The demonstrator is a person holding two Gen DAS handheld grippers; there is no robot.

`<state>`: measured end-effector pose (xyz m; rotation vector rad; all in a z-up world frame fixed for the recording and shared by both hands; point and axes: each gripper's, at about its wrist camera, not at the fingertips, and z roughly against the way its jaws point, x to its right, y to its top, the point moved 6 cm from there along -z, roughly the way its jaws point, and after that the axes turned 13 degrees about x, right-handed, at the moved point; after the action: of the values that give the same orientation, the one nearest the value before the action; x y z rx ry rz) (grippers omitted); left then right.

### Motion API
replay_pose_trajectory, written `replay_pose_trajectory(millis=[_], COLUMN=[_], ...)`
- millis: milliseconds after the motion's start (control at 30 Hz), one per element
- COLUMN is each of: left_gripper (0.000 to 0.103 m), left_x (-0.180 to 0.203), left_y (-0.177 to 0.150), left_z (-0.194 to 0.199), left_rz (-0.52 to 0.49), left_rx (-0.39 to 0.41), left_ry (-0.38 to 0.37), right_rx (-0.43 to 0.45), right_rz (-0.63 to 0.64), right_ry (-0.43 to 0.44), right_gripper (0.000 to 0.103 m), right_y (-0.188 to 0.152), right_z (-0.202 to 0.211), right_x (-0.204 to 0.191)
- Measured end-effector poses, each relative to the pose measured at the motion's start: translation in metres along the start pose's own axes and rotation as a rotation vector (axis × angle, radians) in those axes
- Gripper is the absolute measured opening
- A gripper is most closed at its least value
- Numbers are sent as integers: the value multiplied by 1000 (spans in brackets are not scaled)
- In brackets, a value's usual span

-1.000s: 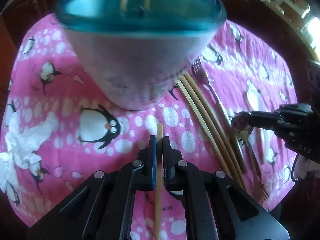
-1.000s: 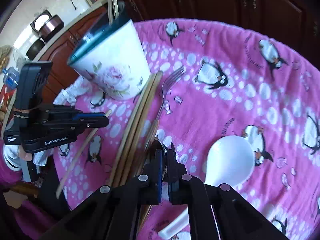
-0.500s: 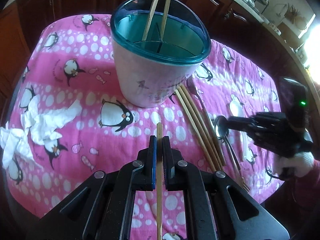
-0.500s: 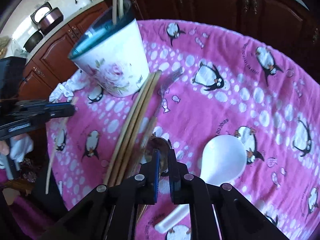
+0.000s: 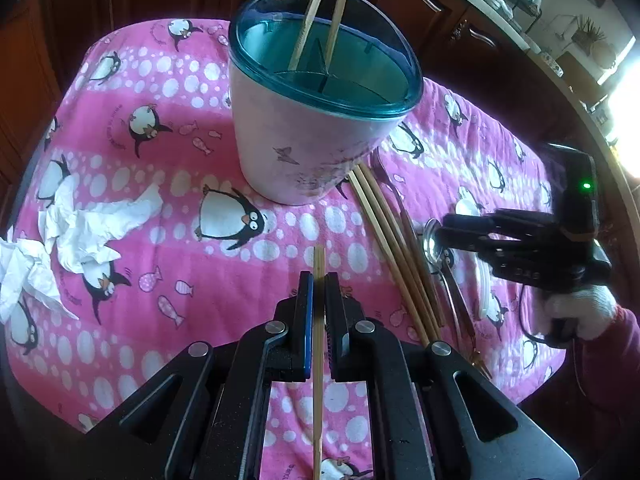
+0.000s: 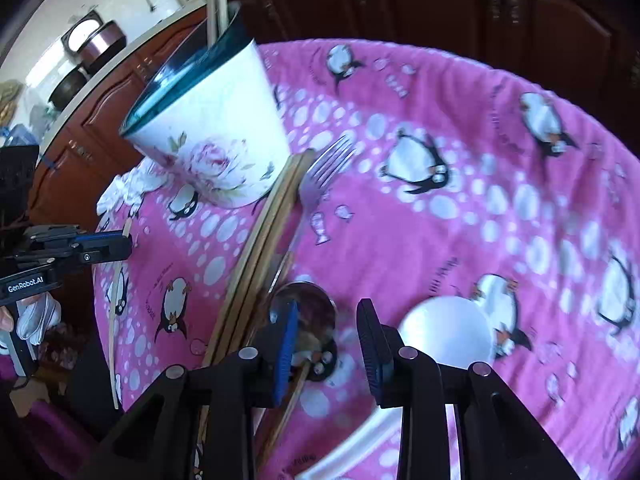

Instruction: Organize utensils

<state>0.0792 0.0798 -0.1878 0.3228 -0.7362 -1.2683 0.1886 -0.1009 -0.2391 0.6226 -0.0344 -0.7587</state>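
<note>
Left gripper [image 5: 319,280]: my fingers are pinched on a single bamboo chopstick [image 5: 318,344], which runs straight up the lower centre of the left wrist frame, its tip poking just past the pads.
Right gripper [image 6: 326,336]: my fingers stand wide apart at the bottom centre of the right wrist frame, holding nothing; between them I see the bowl of a metal spoon [image 6: 308,312] lying on the cloth.
Utensil holder [image 5: 316,120]: white floral cup with a teal divided rim, upper centre of the left view; two chopsticks [image 5: 320,12] already stand in it.
Loose chopsticks [image 6: 260,248]: a bundle lying on the cloth, one end touching the holder's base.
Fork [image 6: 320,184]: just right of that bundle, tines toward the holder.
White spoon [image 6: 444,332]: lower right of the right view, probably ceramic; blur makes that unsure.
Tablecloth [image 5: 132,128]: pink with penguins.
Tissue [image 5: 80,232]: crumpled, left edge of the left view.
</note>
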Motion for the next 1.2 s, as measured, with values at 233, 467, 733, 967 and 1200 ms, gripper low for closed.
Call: replay_pose_trajectory(millis=[233, 467, 733, 967, 1200], left_gripper=[4, 4, 4, 4, 4], left_x=[0, 2, 3, 6, 6], left_y=[-3, 10, 6, -5, 0], left_z=[-17, -4, 7, 3, -5], left_rz=[18, 24, 24, 30, 41], left_rx=[-31, 14, 27, 3, -4], left_ry=[5, -13, -16, -24, -28], right_rx=[23, 75, 59, -30, -48], right_rz=[-16, -28, 15, 63, 68], right_ry=[31, 13, -29, 10, 45], right_gripper=[3, 1, 24, 24, 4], right_y=[5, 0, 1, -1, 5], right_z=[2, 38, 28, -9, -5], right_x=[-9, -13, -9, -7, -20])
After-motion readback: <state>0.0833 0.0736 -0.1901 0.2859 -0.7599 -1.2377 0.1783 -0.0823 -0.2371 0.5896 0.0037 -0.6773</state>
